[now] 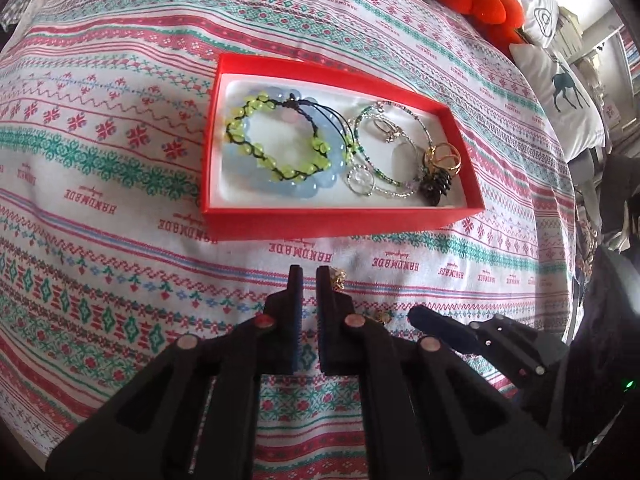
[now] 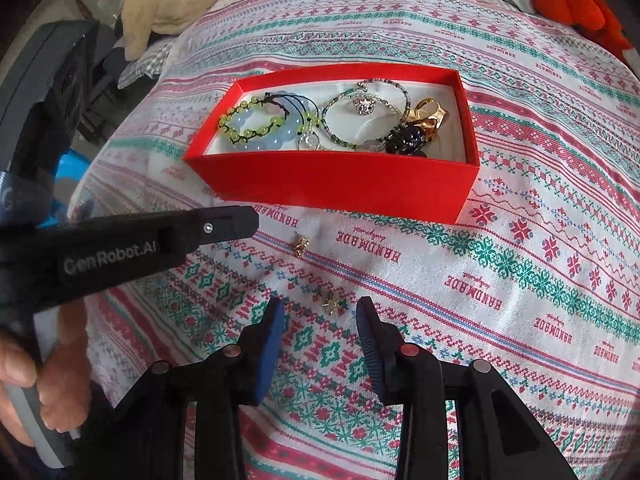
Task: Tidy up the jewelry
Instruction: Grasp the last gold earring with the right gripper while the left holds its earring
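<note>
Left of the scene, in the right wrist view: a hand (image 2: 24, 372) wrapped round a grey grip, the left gripper's (image 2: 224, 224) black arm reaching in over the patterned cloth (image 2: 540, 240). Jaws of the left gripper (image 1: 306, 276) nearly together in its own view, a narrow slit between them, nothing pinched there. Just right of its tip, flat on the cloth, a small gold earring (image 1: 338, 278), seen too at (image 2: 301, 245), close to the near wall of the red box (image 2: 340, 184). Nearer the right gripper (image 2: 320, 312), a second earring (image 2: 332, 305) on the cloth, between the blue pads (image 2: 272, 340) but touched by neither; jaws partly apart, gripping nothing. Inside the box (image 1: 344, 216), from left: green bracelet (image 1: 276, 136) over a blue one (image 1: 320, 184), then thin bangles (image 1: 384, 152), then gold rings (image 1: 444, 160) and a dark cluster (image 1: 436, 186) at the right end. Orange plush (image 2: 572, 4) far right.
</note>
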Demonstrator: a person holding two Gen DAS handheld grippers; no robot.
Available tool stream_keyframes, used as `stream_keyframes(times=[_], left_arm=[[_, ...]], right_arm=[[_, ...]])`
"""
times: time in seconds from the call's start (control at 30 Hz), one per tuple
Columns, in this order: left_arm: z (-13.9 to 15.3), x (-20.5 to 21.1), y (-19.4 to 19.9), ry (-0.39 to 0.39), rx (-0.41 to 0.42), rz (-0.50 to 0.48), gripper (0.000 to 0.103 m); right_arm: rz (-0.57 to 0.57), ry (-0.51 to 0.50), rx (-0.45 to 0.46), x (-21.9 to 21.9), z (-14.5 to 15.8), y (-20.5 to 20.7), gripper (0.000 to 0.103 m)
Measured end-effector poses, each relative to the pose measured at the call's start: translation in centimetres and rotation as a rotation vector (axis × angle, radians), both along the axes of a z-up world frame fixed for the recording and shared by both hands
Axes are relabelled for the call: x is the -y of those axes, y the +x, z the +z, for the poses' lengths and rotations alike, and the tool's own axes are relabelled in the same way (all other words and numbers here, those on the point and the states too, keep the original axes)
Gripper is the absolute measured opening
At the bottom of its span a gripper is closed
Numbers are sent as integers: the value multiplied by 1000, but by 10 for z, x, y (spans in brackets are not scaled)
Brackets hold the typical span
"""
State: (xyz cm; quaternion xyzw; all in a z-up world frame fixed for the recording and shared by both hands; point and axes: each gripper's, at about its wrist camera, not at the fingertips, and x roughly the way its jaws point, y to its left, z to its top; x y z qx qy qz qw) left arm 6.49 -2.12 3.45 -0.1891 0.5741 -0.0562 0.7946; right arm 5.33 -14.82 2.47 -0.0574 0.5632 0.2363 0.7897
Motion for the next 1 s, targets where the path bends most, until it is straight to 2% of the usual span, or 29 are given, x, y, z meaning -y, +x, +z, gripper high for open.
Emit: stream_keyframes(times=[0.2,0.27,0.57,0.87,1.0], left_arm=[[0,0,1,-1,-2,-1,6],[0,2,2,0,-1,-3,6],[0,8,4,-2,0,-11,6],[-2,16,1,-5,-1,-31,6],[-6,25,2,-31,-9,-51,7]], right_arm=[[27,-63,22,-16,-9,-1,21],[39,-88,40,-22,-12,-2,13],[26,-88,54,-19,-12,-1,6],[-38,5,55,13,10,9,6],[-61,32,62,20,16,10,6]])
